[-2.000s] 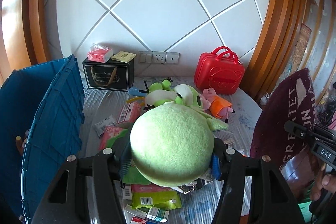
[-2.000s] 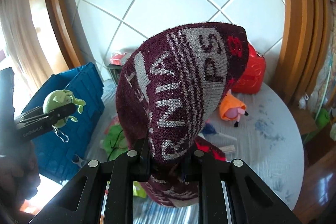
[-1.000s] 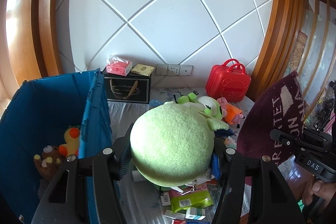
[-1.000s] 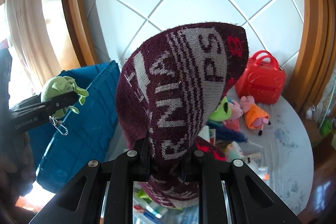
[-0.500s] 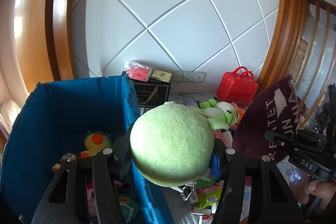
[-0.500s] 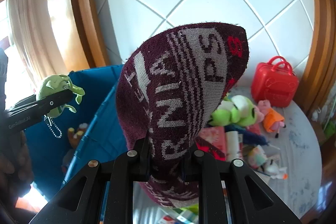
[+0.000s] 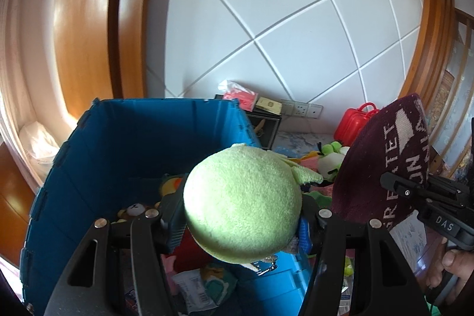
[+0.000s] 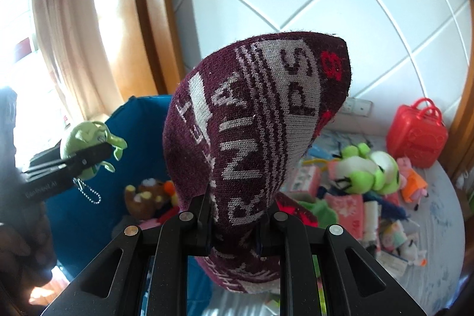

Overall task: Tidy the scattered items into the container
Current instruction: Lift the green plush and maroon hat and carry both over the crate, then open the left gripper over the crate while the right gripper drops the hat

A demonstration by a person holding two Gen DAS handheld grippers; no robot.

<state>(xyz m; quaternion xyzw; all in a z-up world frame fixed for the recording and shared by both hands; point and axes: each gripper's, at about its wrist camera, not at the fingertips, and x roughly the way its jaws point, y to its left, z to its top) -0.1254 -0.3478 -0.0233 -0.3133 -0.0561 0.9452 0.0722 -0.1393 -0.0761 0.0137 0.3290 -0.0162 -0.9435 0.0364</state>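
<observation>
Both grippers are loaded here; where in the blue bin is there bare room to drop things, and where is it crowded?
The blue bin looks open along its far and left walls. Its near floor is crowded: bear plush, yellow duck plush, packets. The table is bare at its right edge, beyond the pig plush; its middle is cluttered around the frog plush.

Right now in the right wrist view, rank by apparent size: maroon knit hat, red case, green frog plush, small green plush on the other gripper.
1. maroon knit hat, though nearness to the camera inflates it.
2. red case and green frog plush: too alike to rank.
3. small green plush, partly hidden by the left gripper's fingers.
</observation>
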